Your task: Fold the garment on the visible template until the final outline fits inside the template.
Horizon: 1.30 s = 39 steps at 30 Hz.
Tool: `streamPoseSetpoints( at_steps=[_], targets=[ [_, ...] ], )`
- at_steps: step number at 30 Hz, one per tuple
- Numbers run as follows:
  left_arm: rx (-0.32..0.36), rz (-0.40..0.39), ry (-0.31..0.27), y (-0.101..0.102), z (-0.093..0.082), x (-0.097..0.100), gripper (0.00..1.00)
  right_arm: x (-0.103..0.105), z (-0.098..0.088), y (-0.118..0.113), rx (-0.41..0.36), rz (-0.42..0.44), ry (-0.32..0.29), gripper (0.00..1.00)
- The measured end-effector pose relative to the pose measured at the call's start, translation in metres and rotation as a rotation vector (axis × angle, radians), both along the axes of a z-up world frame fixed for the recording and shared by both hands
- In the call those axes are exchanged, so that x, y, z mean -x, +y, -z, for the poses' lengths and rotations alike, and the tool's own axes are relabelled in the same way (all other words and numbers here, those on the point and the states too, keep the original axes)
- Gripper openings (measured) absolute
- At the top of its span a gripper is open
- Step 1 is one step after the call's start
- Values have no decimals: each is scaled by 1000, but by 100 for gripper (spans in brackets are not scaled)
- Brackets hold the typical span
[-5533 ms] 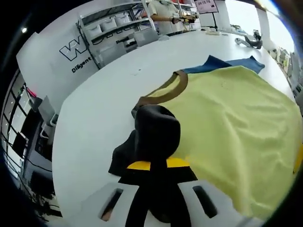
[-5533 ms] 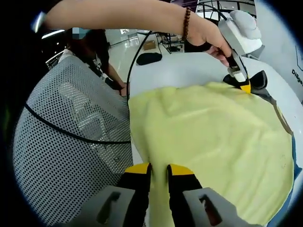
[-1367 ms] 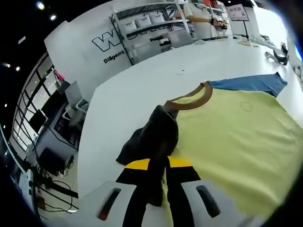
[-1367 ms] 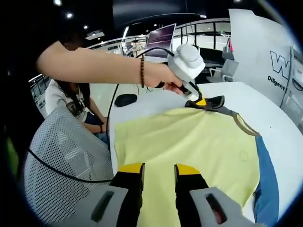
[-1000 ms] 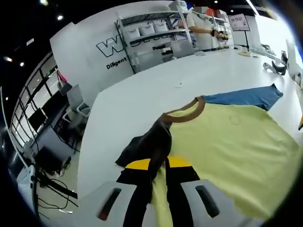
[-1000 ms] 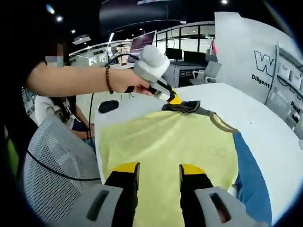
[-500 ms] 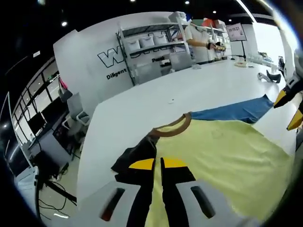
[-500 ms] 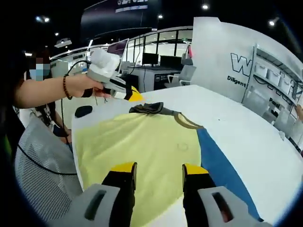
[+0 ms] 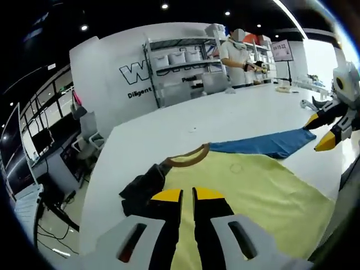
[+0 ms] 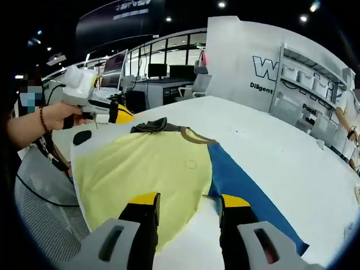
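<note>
A yellow T-shirt (image 9: pixel 253 183) lies spread flat on the white table (image 9: pixel 169 121), showing a brown collar (image 9: pixel 187 159), a dark sleeve (image 9: pixel 140 184) and a blue sleeve (image 9: pixel 264 145). My left gripper (image 9: pixel 187 194) hovers above the shoulder, its jaws together with nothing between them. In the right gripper view the same shirt (image 10: pixel 140 163) lies with its blue sleeve (image 10: pixel 247 197) stretched towards me. My right gripper (image 10: pixel 188 201) stands open above the shirt's edge, empty. The right gripper (image 9: pixel 319 132) also shows at the right of the left gripper view. A hand holds the left gripper (image 10: pixel 115 112) beyond the dark sleeve (image 10: pixel 149 126).
Shelves with bins (image 9: pixel 180 62) and a standing person (image 9: pixel 239 50) are past the table's far side. A mesh chair (image 10: pixel 39 208) stands at the table's near edge beside a seated person. Desks with monitors (image 10: pixel 169 73) fill the background.
My left gripper let go of the dark sleeve and rose off the shirt. The right gripper's jaws opened wider and drew back. The shirt now lies flat.
</note>
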<state>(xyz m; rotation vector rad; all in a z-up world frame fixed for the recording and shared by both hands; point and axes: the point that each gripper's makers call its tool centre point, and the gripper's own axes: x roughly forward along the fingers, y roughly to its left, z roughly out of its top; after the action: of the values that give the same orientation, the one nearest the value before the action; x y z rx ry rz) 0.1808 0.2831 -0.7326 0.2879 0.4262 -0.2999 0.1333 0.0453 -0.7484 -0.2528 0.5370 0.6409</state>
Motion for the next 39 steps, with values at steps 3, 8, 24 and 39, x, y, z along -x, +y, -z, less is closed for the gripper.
streamPoseSetpoints(
  at_steps=[3,8,24,39],
  targets=[
    [15,17,20,-8,2,10,5,-1,1,-7,11,15,-3,38],
    [14,33,8,-23,-3,22,6,-6,0,-18,-10,52,-1,39],
    [104,60,-13,-54,-14,42,11,-15,7,-70,16,189,-8,38],
    [111,132,31,-89,-6,76,18,-24,23,-134,93,319,10,38]
  ],
)
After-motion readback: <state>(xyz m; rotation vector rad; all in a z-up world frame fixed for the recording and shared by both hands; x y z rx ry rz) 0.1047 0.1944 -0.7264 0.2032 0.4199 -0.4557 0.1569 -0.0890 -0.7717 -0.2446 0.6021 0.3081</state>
